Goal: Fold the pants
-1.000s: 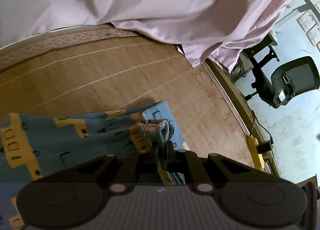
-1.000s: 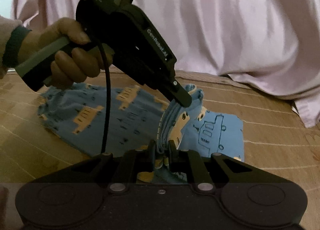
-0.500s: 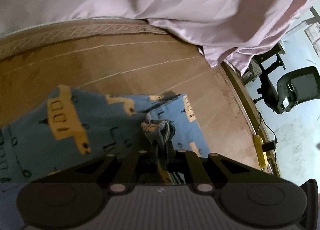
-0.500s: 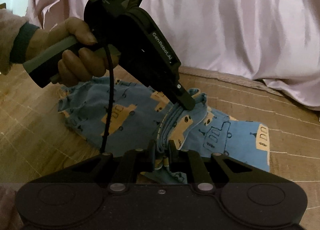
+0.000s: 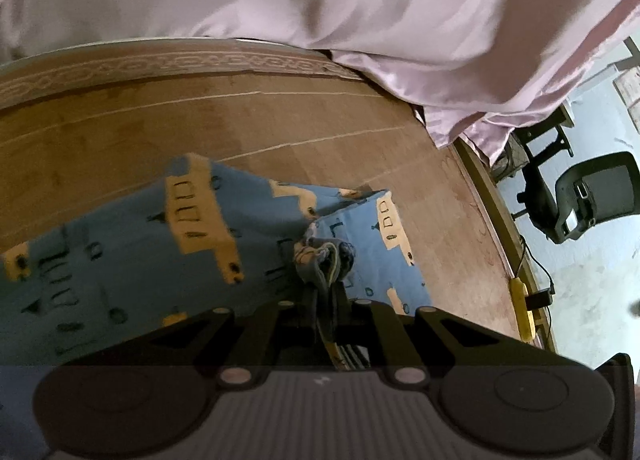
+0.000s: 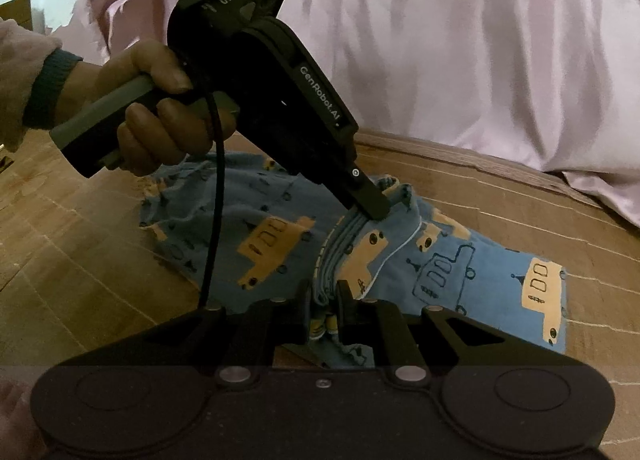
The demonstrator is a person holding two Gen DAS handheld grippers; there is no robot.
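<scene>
Pants (image 6: 280,244) in blue with yellow vehicle prints lay on the woven mat (image 6: 80,260), a bunched ridge of fabric lifted between the left gripper (image 6: 370,210) and the right gripper (image 6: 325,300), each clamped tight on the cloth, before a pink sheet (image 6: 440,60).

Blue pants (image 6: 276,244) with yellow vehicle print, partly folded on mat, bunched edge lifted.

Pants (image 6: 448,260) blue, yellow vehicle print, dark outlines. Mat (image 5: 120,132) brown, pale patterned border. Cloth (image 6: 440,40) pale pink. Left gripper (image 6: 370,212) black.
</scene>
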